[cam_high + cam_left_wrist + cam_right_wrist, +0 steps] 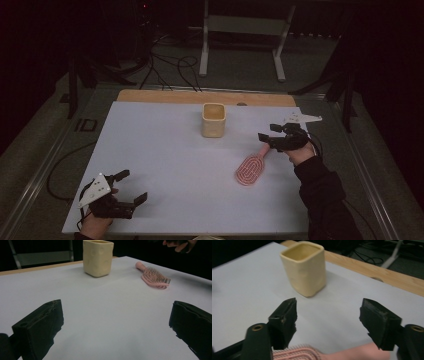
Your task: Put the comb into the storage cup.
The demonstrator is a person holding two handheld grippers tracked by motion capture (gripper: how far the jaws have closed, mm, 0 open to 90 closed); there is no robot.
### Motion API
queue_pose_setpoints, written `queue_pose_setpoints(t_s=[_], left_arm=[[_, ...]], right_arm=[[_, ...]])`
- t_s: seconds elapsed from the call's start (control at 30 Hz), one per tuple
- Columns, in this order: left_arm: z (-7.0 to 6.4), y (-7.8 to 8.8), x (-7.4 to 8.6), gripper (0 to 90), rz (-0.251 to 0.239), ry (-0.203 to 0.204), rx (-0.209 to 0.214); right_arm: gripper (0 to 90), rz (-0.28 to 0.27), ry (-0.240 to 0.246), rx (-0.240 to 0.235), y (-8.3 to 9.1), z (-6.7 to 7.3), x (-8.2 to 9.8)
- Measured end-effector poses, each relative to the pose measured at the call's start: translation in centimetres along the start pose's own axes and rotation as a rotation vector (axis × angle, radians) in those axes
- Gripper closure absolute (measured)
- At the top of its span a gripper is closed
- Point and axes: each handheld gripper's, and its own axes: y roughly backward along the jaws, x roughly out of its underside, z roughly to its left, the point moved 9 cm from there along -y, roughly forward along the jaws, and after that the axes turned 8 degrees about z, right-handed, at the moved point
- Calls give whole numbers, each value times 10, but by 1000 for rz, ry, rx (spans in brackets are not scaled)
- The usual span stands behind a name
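A cream square cup (214, 120) stands upright at the back middle of the white table top (165, 150). A pink hairbrush (252, 167) lies bristles up to the right of it, handle pointing away toward my right gripper (268, 132). In the right gripper view the brush (312, 355) lies low between the jaws of that gripper (328, 312), which stand apart and do not press on it; the cup (304, 267) is ahead. My left gripper (132, 186) rests at the front left, open with nothing between its fingers. Its own view shows the left gripper (117, 315), cup (98, 257) and brush (153, 275).
A strip of bare wood (200, 96) runs along the table's far edge. Behind the table a white metal stand (240, 40) and dark cables (170, 70) lie on the floor. A grey rail frames the table at left and right.
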Motion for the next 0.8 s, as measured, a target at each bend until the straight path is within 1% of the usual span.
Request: queue_pose_setpoints(t_s=[0.03, 0.1, 0.13, 0.33, 0.47, 0.57, 0.7, 0.77, 0.8], left_arm=[[0, 0, 0, 1, 1, 1, 0], [0, 0, 0, 1, 0, 1, -2], [0, 0, 0, 1, 0, 1, -2], [0, 0, 0, 1, -2, 2, -1], [0, 0, 0, 1, 2, 3, -1], [0, 0, 0, 1, 0, 5, -1], [1, 0, 0, 1, 0, 6, 0], [0, -1, 1, 1, 1, 6, 0], [0, 0, 1, 1, 4, 2, -2]], right_arm=[[349, 4, -1, 8, -2, -3, 1], [423, 14, -11, 44, -5, -8, 2], [437, 20, -6, 51, -7, -10, 4], [536, 57, -17, 79, -17, -20, 10], [575, 93, -24, 112, -22, -27, 14], [641, 123, -13, 138, -26, -32, 16], [722, 148, -18, 158, -31, -37, 16], [742, 160, -20, 157, -34, -39, 17], [760, 167, -20, 165, -36, -40, 17]])
